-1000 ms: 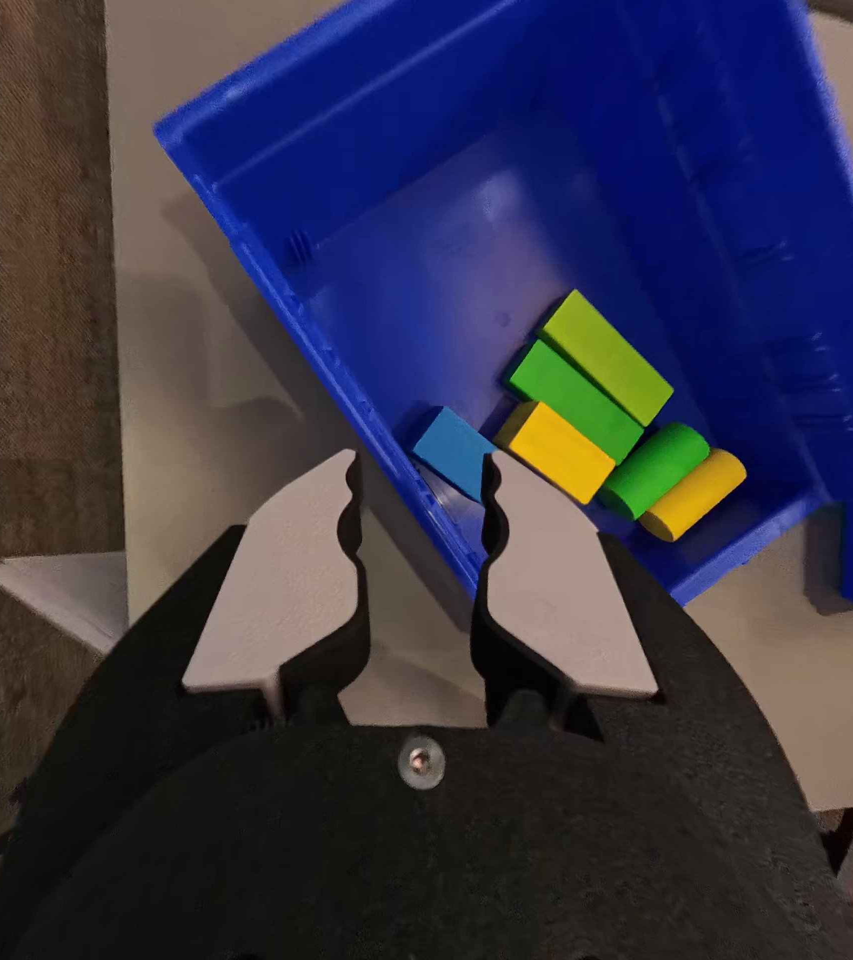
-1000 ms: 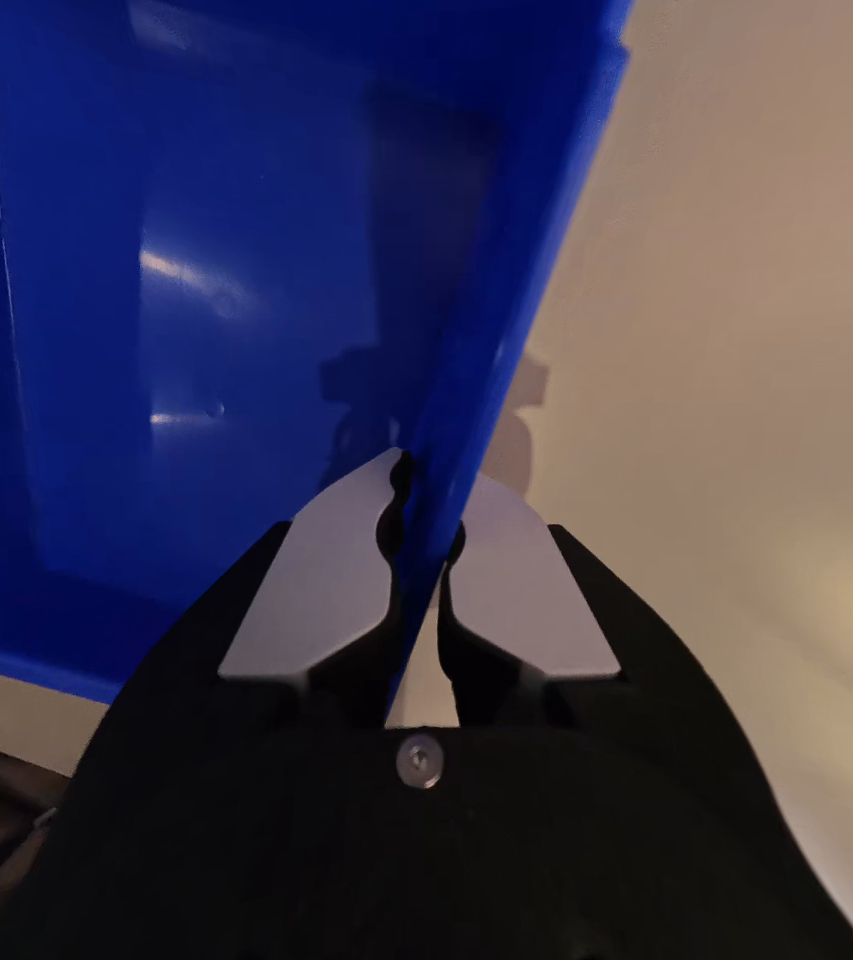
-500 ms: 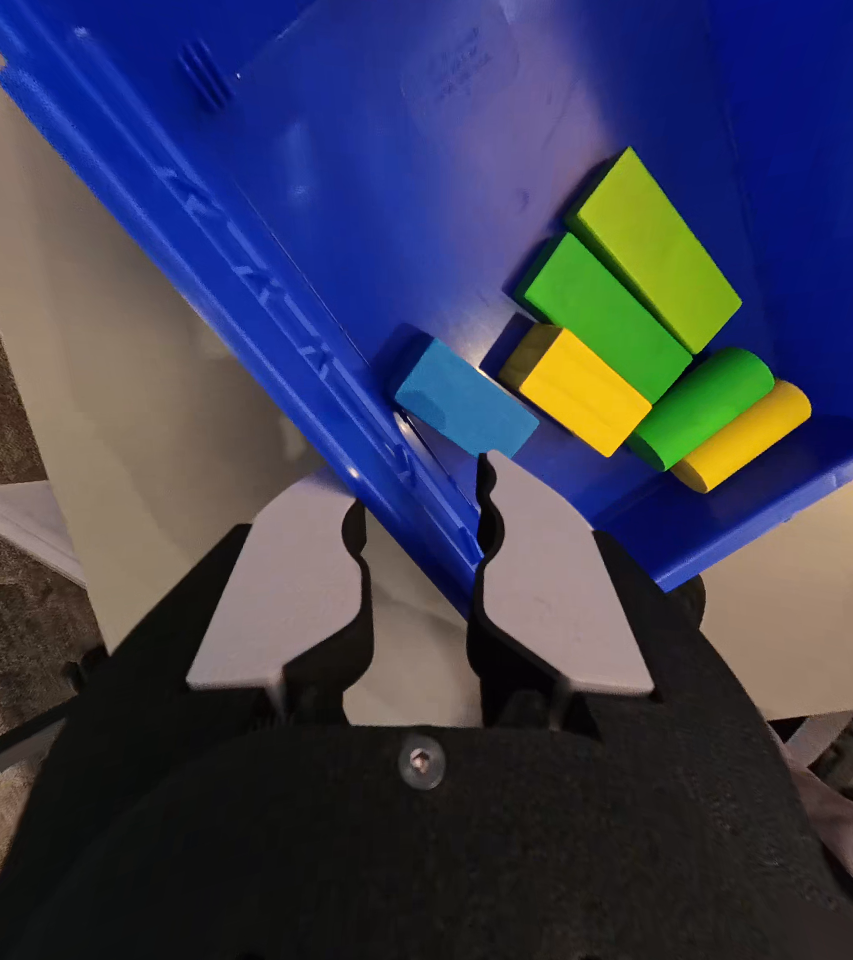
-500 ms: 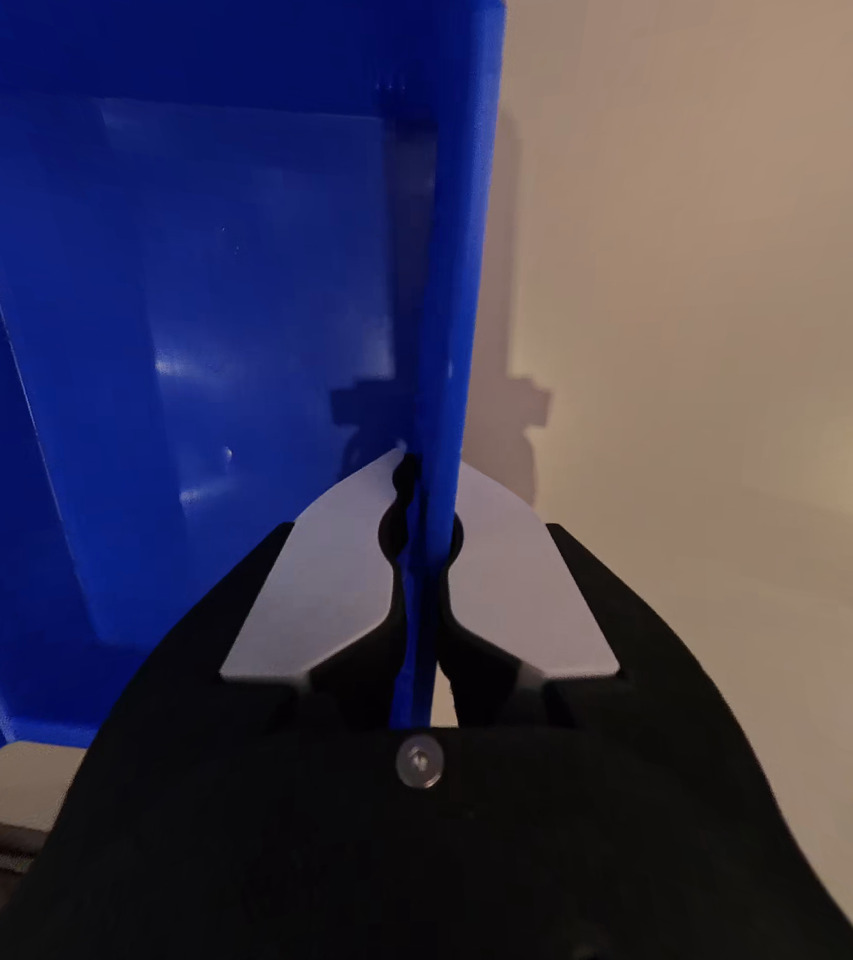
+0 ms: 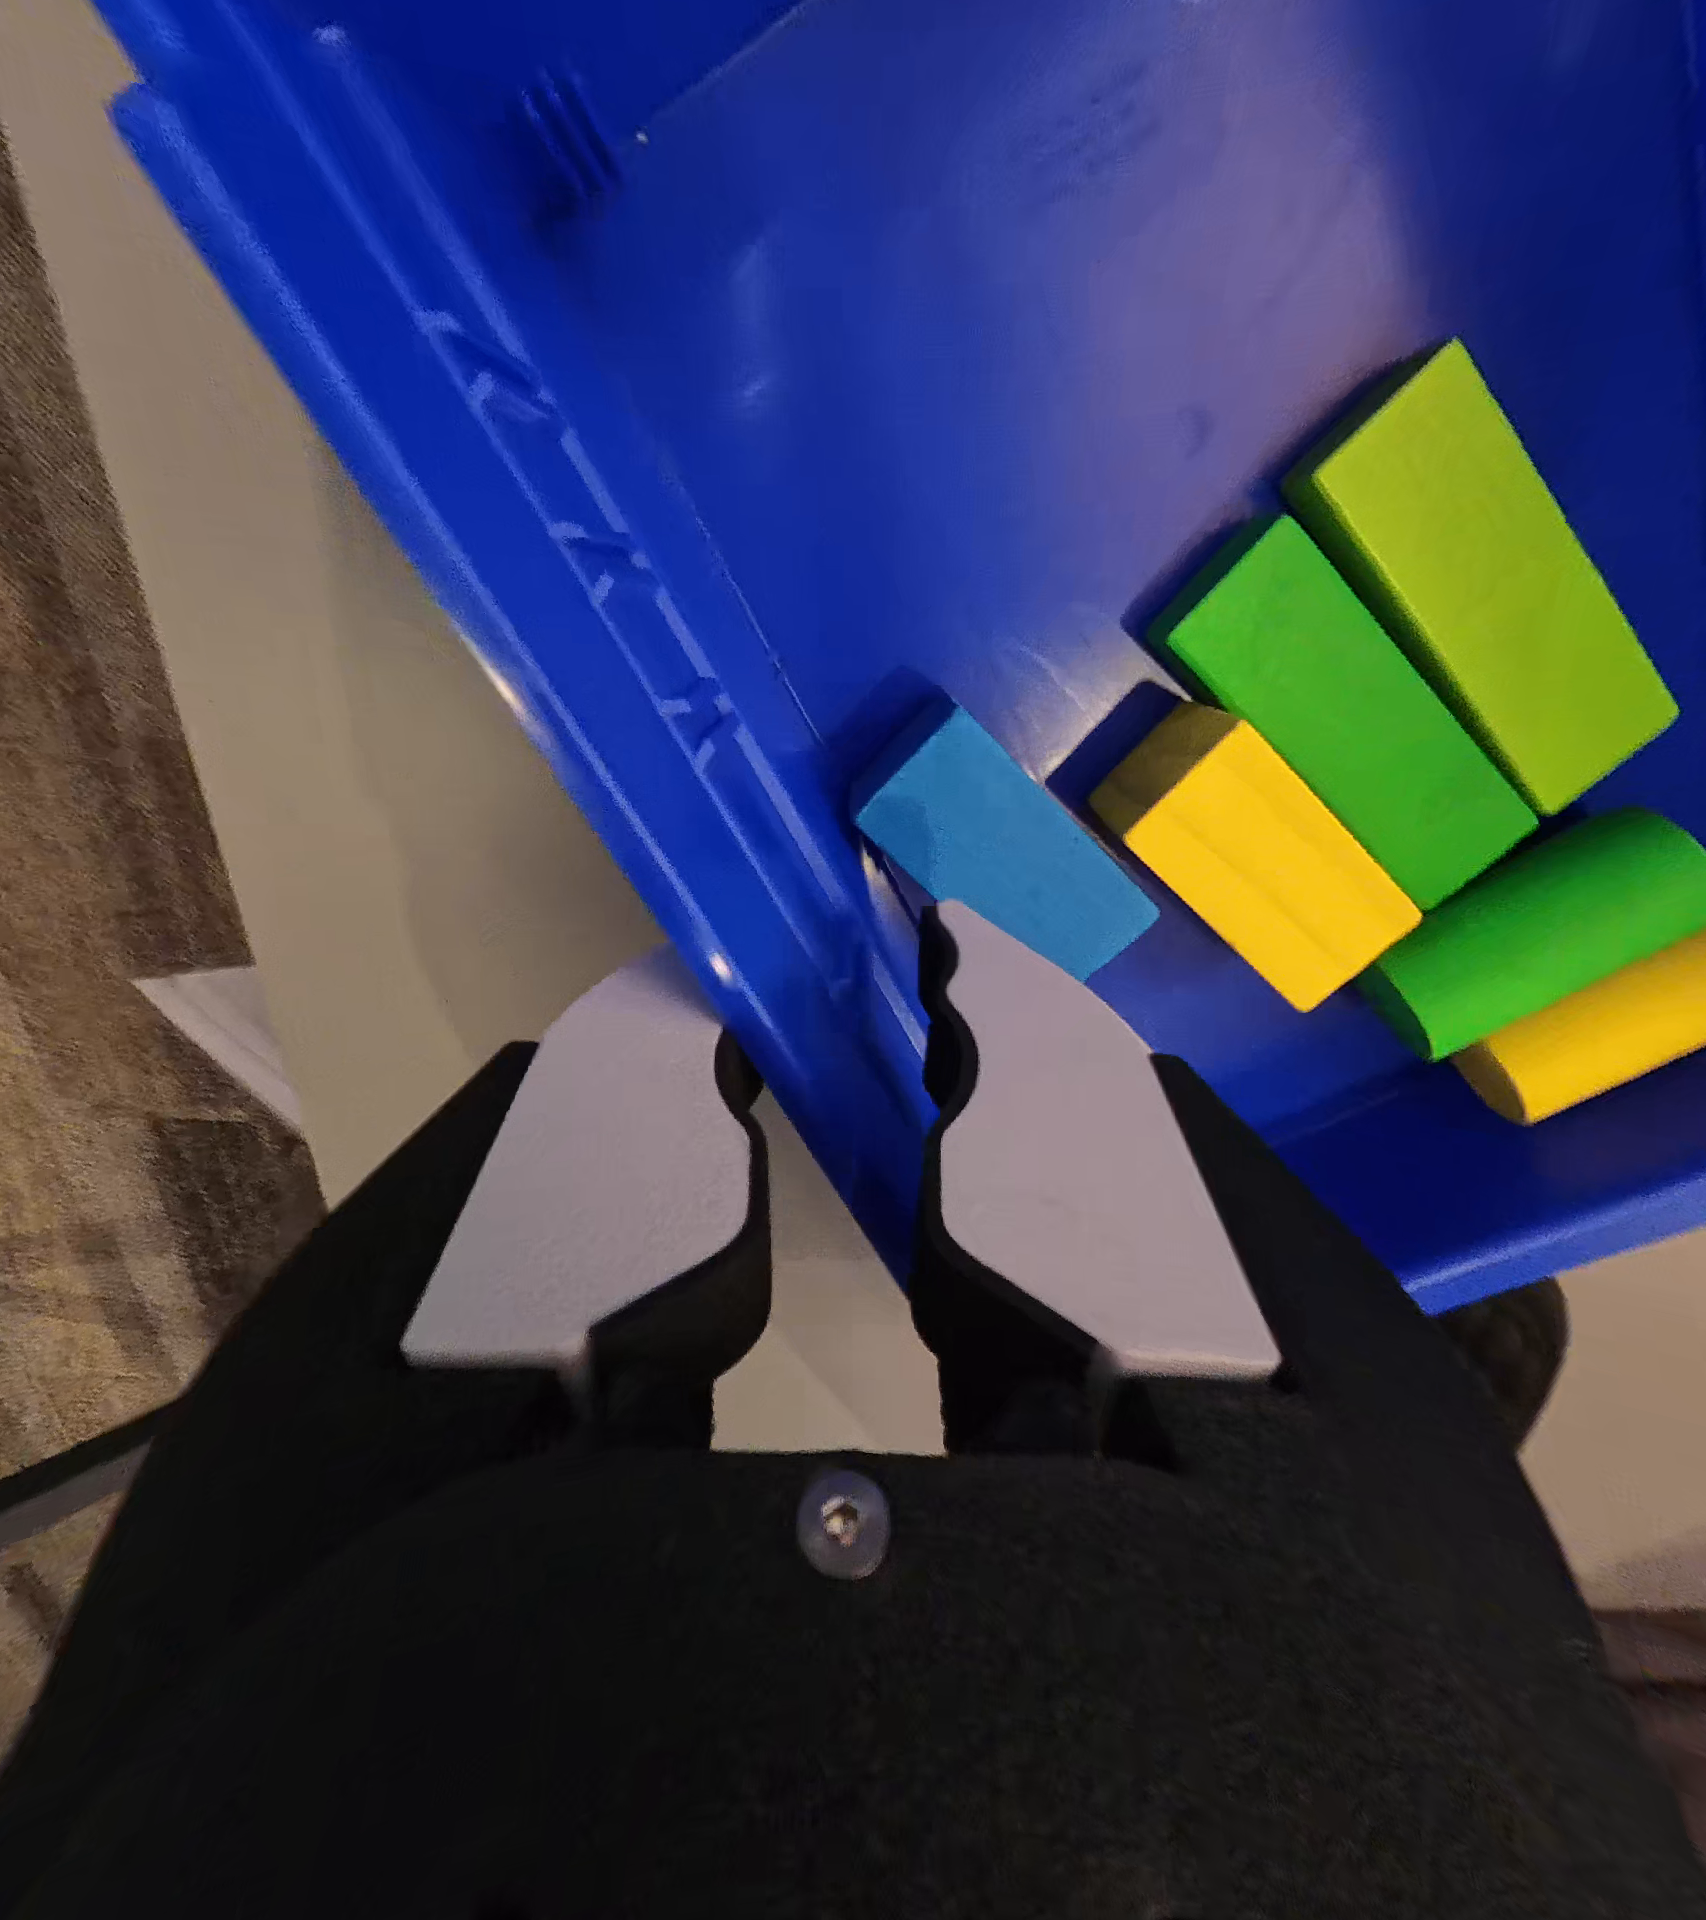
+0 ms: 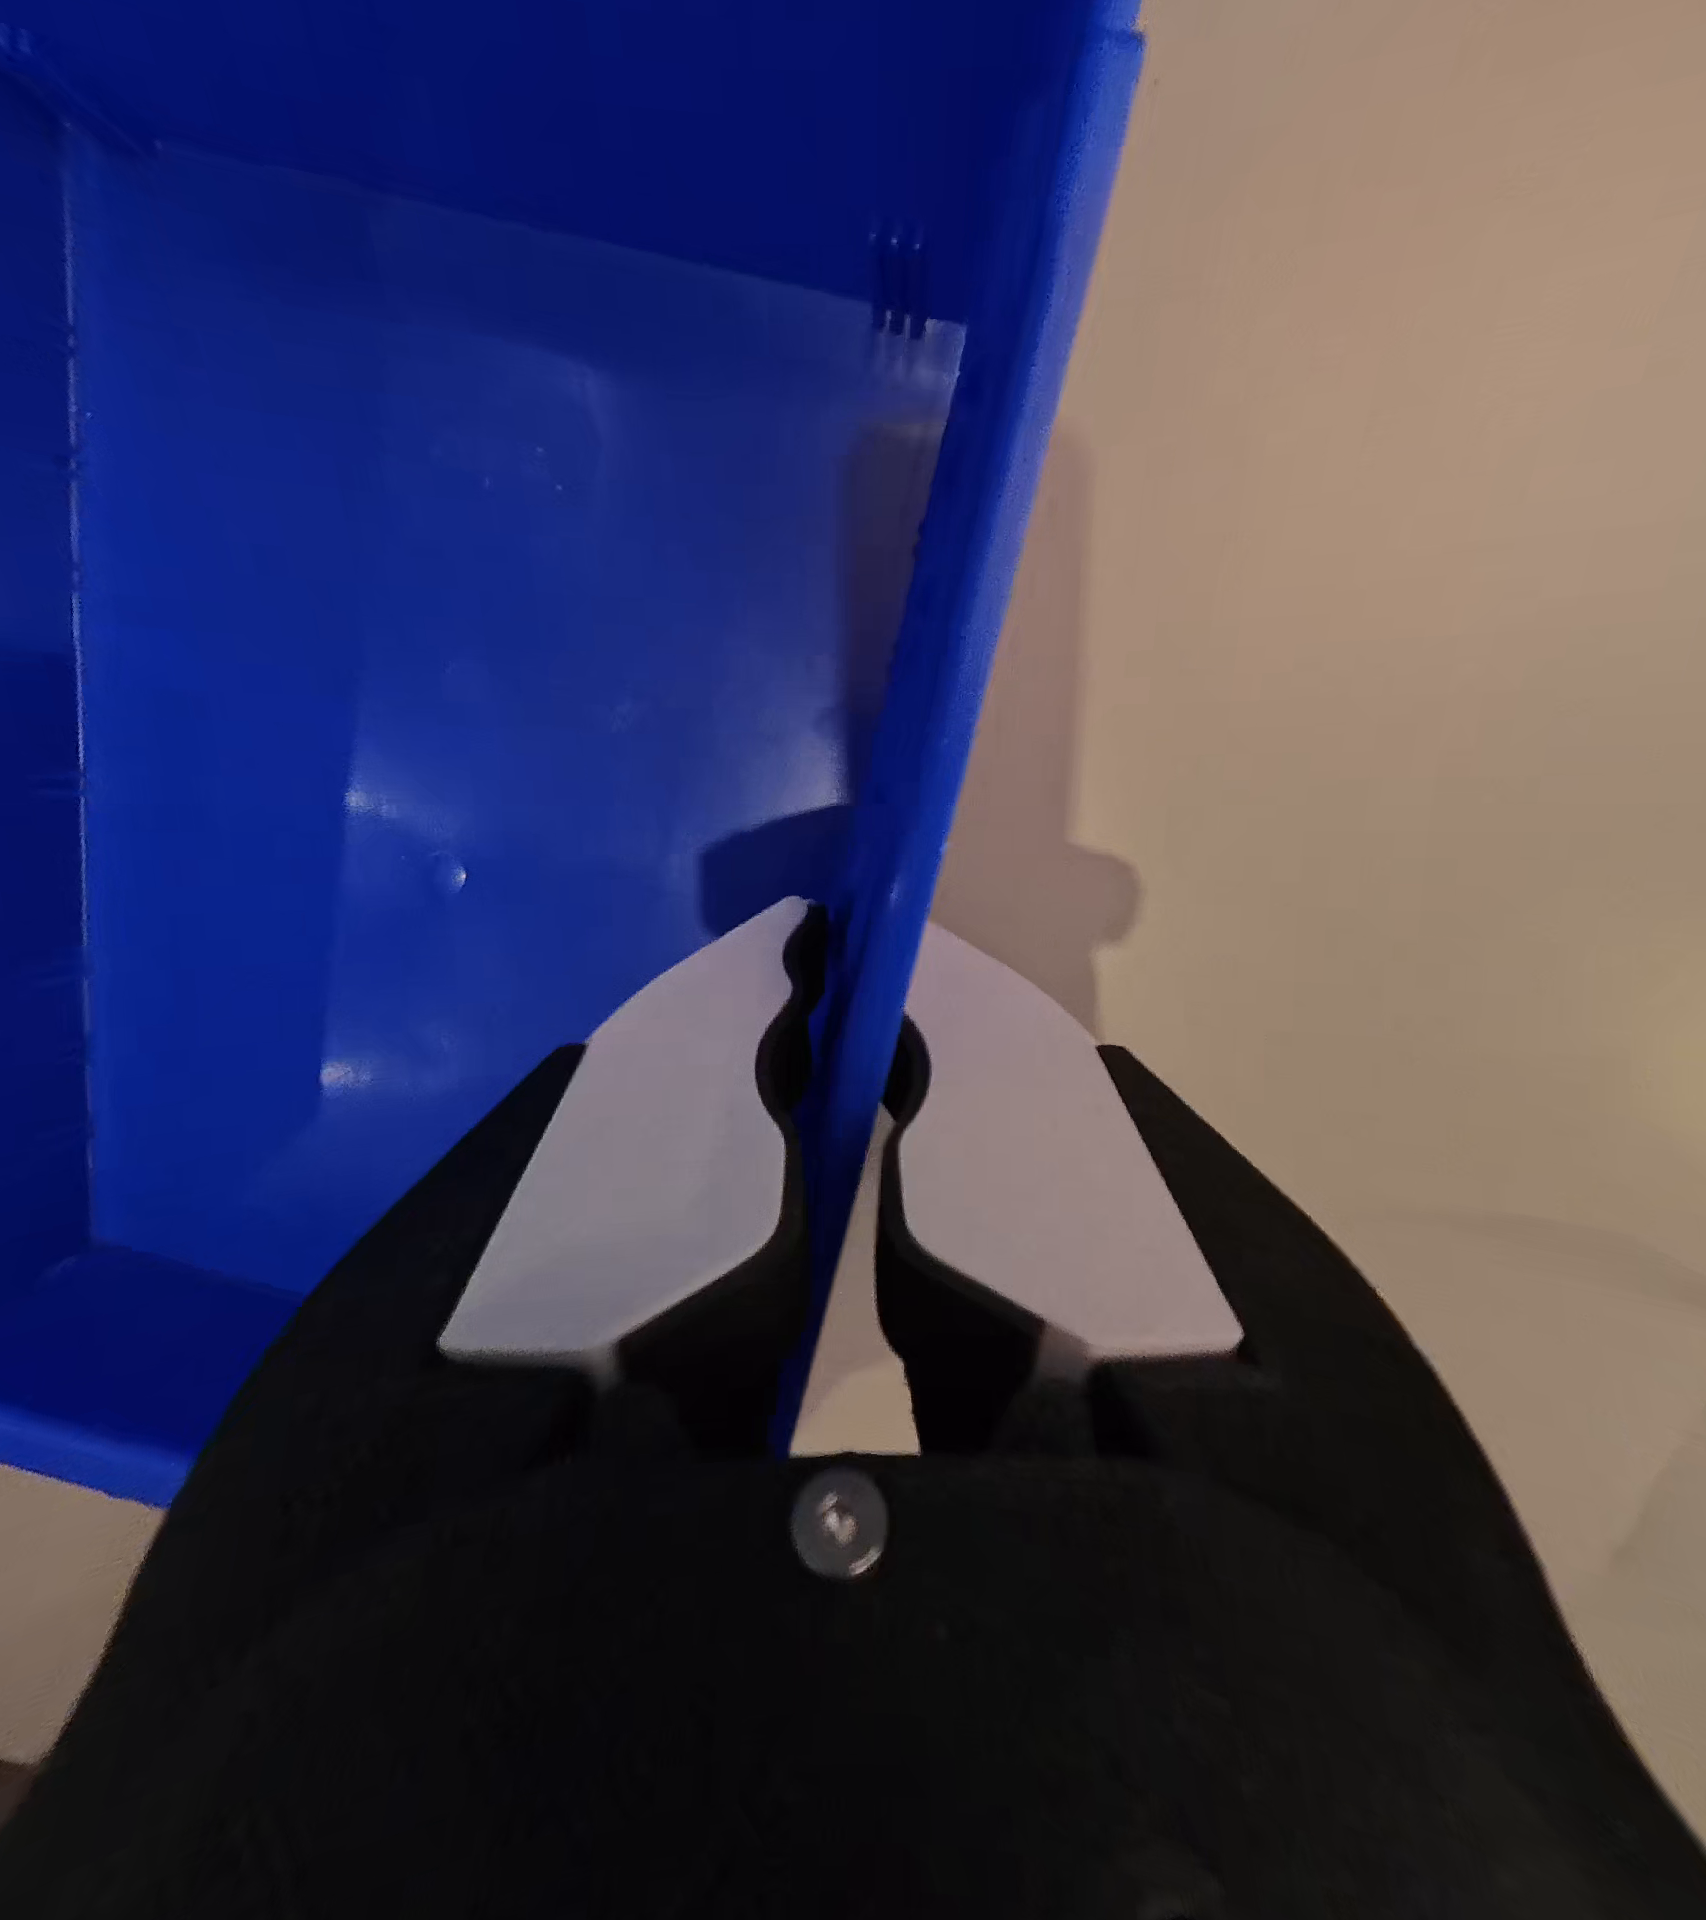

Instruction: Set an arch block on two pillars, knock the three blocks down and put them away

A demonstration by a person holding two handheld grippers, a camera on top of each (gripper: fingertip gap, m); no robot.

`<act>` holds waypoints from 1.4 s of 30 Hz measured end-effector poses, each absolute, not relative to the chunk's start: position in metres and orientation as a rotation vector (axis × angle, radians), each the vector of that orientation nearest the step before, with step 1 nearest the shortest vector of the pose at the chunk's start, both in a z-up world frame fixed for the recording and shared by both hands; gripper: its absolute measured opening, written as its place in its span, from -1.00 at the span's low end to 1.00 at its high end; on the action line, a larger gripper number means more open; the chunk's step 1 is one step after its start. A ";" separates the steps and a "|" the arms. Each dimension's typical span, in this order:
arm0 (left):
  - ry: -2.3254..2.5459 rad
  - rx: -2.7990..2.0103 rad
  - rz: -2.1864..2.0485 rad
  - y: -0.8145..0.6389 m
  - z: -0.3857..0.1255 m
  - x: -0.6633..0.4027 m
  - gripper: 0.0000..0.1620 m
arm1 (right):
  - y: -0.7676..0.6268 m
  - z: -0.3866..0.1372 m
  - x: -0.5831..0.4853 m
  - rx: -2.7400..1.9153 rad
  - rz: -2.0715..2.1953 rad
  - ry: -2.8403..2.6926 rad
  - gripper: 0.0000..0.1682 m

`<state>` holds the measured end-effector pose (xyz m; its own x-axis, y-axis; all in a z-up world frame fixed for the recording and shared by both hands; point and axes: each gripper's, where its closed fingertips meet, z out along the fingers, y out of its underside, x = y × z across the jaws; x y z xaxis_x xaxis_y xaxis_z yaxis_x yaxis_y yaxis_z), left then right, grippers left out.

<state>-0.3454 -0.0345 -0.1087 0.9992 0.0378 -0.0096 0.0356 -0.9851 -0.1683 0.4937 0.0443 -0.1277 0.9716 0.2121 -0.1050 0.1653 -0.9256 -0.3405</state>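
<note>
Lying loose on the floor of the blue bin, the blocks gathered toward its near corner: a light blue block just beyond the left gripper, then a yellow block, a green block, a lime block, a green cylinder and a yellow cylinder, packed side by side. The left gripper straddled the ribbed side wall with its jaws partly apart, one pale finger inside, one outside; whether they pressed it could not be told. The right gripper was clamped on the bin's thin wall. Smooth, glossy plastic stood over a beige tabletop, with mottled carpet beside.
</note>
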 end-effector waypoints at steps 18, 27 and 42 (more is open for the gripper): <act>0.438 -2.826 0.062 0.018 -0.108 -0.314 -0.76 | 0.036 -0.128 0.485 -2.764 0.206 -0.336 -0.88; 0.479 -2.822 0.069 0.021 -0.109 -0.311 -0.76 | 0.038 -0.128 0.485 -2.762 0.188 -0.356 -0.88; 0.510 -2.779 0.218 0.034 -0.111 -0.311 -0.69 | 0.042 -0.128 0.489 -2.751 0.167 -0.409 -0.88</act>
<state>-0.3108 0.0339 -0.1106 0.9251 -0.3217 -0.2018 -0.3682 -0.8898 -0.2697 0.4888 0.0418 -0.1281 0.9513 0.3017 -0.0633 0.2601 -0.8958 -0.3604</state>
